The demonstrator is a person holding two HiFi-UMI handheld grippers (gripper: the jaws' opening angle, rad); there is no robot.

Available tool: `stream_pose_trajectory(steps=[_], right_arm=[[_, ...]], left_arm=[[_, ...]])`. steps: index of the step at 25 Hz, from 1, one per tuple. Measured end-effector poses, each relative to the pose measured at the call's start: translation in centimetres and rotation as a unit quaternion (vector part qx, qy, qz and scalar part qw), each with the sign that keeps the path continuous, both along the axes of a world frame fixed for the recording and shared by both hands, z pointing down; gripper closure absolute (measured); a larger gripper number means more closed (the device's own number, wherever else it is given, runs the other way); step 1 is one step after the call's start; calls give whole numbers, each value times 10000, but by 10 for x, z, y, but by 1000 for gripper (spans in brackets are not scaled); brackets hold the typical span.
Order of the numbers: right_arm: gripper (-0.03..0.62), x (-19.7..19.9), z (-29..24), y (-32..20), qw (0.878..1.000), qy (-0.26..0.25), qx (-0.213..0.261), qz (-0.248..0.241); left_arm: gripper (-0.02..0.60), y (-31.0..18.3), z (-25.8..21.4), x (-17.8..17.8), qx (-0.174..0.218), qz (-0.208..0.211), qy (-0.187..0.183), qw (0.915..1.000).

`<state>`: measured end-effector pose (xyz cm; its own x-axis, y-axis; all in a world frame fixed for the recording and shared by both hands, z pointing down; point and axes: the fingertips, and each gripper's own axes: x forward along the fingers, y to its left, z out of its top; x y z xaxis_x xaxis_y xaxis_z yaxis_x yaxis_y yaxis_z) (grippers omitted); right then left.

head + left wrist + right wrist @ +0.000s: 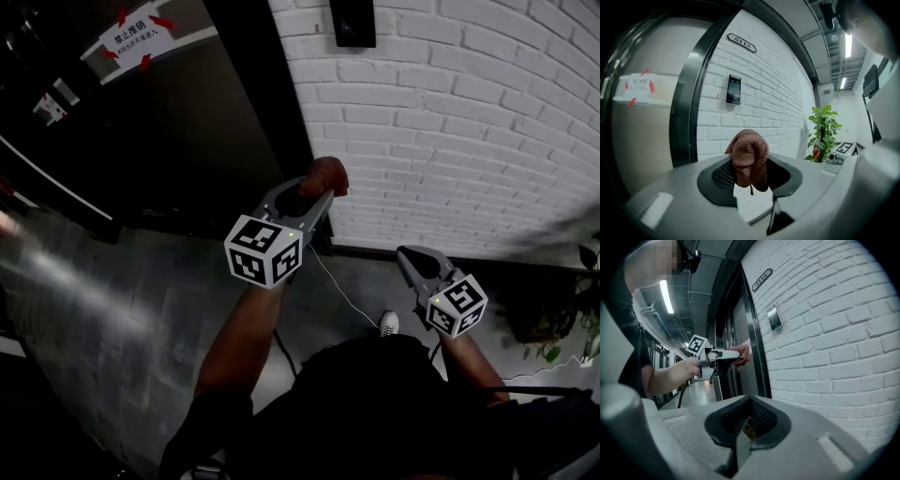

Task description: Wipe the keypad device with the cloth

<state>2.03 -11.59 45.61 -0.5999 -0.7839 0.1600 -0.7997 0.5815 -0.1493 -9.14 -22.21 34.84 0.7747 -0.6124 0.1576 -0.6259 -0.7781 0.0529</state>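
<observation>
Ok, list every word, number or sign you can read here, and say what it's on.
"5112": number plate on the brick wall, above the keypad device.
Door sign: white with red arrows, Chinese print too blurred to read.
Screen of the keypad device: nothing legible.

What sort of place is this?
Probably an office corridor: a white brick wall, a black wall-mounted keypad device beside a dark-framed door, and a room number plate above.

Grey tiled floor [122, 309]: potted plant [539, 323] at right by brick wall [450, 122]; person's white shoe [388, 324].
</observation>
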Motion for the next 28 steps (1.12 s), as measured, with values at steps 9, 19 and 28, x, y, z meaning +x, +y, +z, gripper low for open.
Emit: stream_pose_trajectory(steps=[9,19,28], right_arm=[[603,-33,11,51,9985,-7,-201,513],[603,-47,-3,77,9957,170,-33,906],[603,-53,-3,80,9946,346,-6,974]], left_arm=[[416,76,51,-70,-427,94,387,9983],[416,114,78,-83,-439,553,247,9972],[416,126,83,-92,-460,586,334,9967]])
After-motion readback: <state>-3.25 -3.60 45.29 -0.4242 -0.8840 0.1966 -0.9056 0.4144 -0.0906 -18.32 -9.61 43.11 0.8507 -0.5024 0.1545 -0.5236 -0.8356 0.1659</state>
